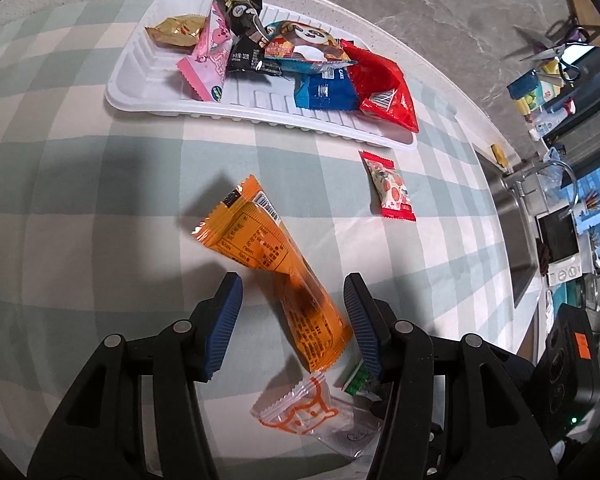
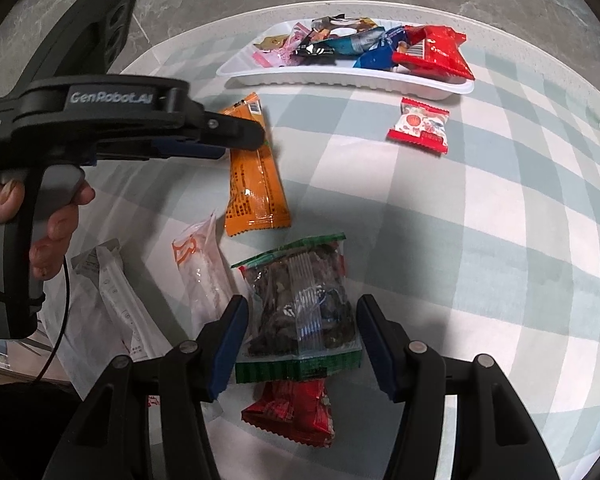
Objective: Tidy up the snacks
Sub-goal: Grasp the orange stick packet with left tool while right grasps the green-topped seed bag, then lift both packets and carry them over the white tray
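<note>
The job was partly done. In the upper middle of both views the white tray [image 1: 140, 92] already held a heap of packets: a gold one [image 1: 176, 30], a pink one [image 1: 212, 56], a black one [image 1: 244, 12], a blue one [image 1: 324, 92] and a big red bag [image 1: 380, 84]. Several snacks were left on the checked surface [image 1: 80, 200]. The left claw [image 1: 294, 312] stood spread around the orange bar [image 1: 276, 264] at lower centre, its pads not pressing, so the bar was not yet gripped. The right claw [image 2: 302, 334] was likewise spread on either side of the green-edged nut pack [image 2: 300, 304], low in its view, touching nothing clearly. Also waiting were a small red-and-white sweet [image 2: 420, 124] just below the tray's right end, a clear pouch [image 2: 198, 268], a red packet [image 2: 290, 414] at the bottom and a white wrapper [image 2: 112, 292] at lower left.
</note>
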The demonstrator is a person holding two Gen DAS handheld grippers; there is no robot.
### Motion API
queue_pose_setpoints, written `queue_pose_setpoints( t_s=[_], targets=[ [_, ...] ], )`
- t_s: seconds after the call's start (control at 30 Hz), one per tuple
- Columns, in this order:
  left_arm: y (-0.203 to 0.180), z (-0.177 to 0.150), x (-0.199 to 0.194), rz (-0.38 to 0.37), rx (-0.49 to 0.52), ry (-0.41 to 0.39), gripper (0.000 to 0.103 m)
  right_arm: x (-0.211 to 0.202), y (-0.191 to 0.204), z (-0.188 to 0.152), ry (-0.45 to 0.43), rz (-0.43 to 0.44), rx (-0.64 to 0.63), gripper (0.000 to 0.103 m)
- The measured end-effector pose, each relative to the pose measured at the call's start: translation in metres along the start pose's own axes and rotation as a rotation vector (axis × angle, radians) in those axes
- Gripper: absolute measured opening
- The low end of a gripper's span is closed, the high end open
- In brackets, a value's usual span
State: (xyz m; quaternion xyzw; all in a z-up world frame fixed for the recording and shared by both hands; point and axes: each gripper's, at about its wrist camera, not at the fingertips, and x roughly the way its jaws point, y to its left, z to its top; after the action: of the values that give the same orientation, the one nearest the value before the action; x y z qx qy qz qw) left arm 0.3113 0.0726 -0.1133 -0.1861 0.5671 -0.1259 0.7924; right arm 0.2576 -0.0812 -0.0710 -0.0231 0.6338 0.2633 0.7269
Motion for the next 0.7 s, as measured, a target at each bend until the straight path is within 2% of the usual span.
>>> queue_pose_setpoints(
  t_s=[0.17, 0.23, 0.3, 0.47, 0.7],
  targets=[
    [-0.005, 0.001, 0.011, 0.000, 0.020, -0.001, 0.047, 0.001, 0.001, 0.002, -0.005, -0.025, -0.028, 0.051],
    [-0.005, 0.002, 0.016, 0.009, 0.020, -0.002, 0.029, 0.001, 0.000, 0.003, -0.005, -0.025, -0.036, 0.046],
    [-0.003, 0.001, 0.017, 0.008, 0.032, -0.011, 0.024, 0.000, -0.001, 0.004, -0.009, -0.025, -0.038, 0.040],
    [-0.005, 0.001, 0.018, -0.012, 0.050, -0.028, 0.018, -0.004, -0.010, 0.006, -0.015, 0.024, 0.000, 0.028],
    [-0.005, 0.005, 0.008, -0.052, 0.069, -0.041, 0.017, -0.015, -0.033, 0.012, -0.043, 0.108, 0.112, 0.028]
  ],
)
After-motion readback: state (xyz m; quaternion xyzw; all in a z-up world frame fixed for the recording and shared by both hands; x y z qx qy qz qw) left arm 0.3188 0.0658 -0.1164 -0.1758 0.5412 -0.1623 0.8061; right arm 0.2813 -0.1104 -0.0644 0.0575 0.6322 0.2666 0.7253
